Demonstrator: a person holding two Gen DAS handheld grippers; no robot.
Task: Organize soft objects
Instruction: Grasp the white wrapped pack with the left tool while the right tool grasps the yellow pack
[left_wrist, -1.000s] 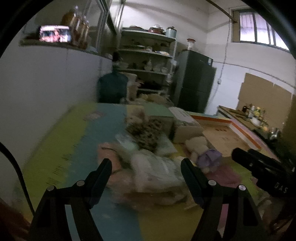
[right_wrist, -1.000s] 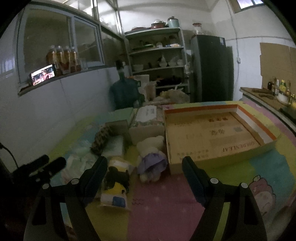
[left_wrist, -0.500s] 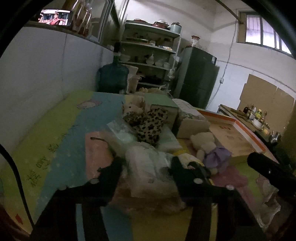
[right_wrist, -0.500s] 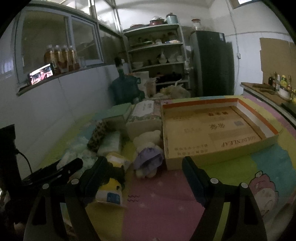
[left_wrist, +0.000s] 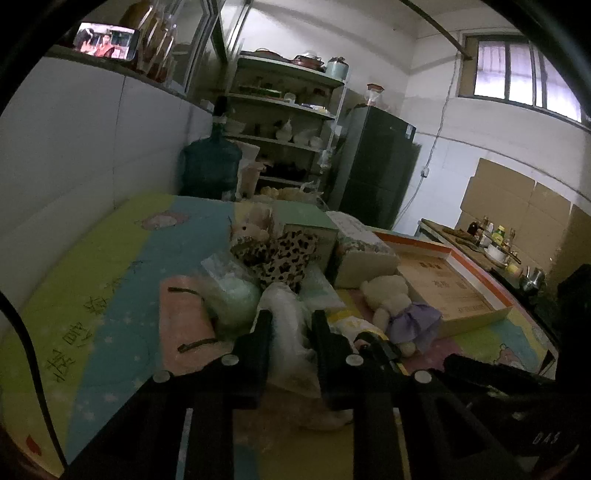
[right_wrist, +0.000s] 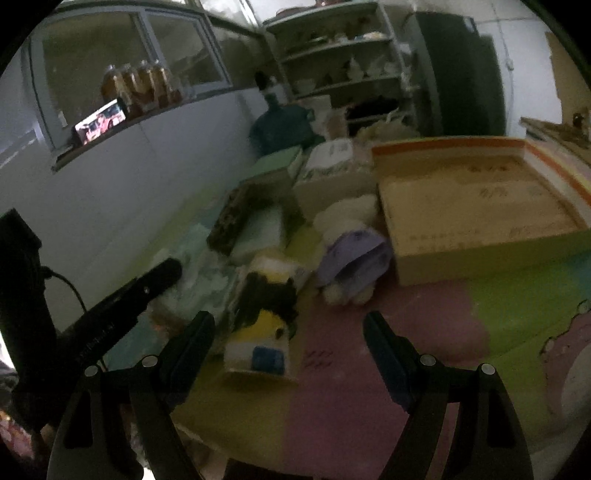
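On the colourful foam mat (left_wrist: 110, 280) lies a heap of soft goods. My left gripper (left_wrist: 291, 328) is closing its jaws on a white plastic-wrapped soft pack (left_wrist: 288, 314), and the pads squeeze it from both sides. Beside it lie a pale green wrapped pack (left_wrist: 232, 295), a pink towel (left_wrist: 181, 317) and a leopard-print plush (left_wrist: 280, 254). A teddy bear in a purple dress (right_wrist: 351, 254) lies by the cardboard tray (right_wrist: 472, 206). My right gripper (right_wrist: 288, 325) is open, low over the mat, just short of a yellow, black and white pack (right_wrist: 266, 332).
A green box (left_wrist: 306, 225) and a patterned tissue box (left_wrist: 358, 247) stand behind the heap. Farther back are a blue water jug (left_wrist: 210, 170), shelves (left_wrist: 288, 107) and a dark fridge (left_wrist: 376, 166). A white wall runs along the left; bare pink mat (right_wrist: 369, 406) lies under the right gripper.
The left jaws have gone from wide open to squeezed on the white wrapped pack. The right gripper has sunk and tipped down toward the yellow and black pack, still open.
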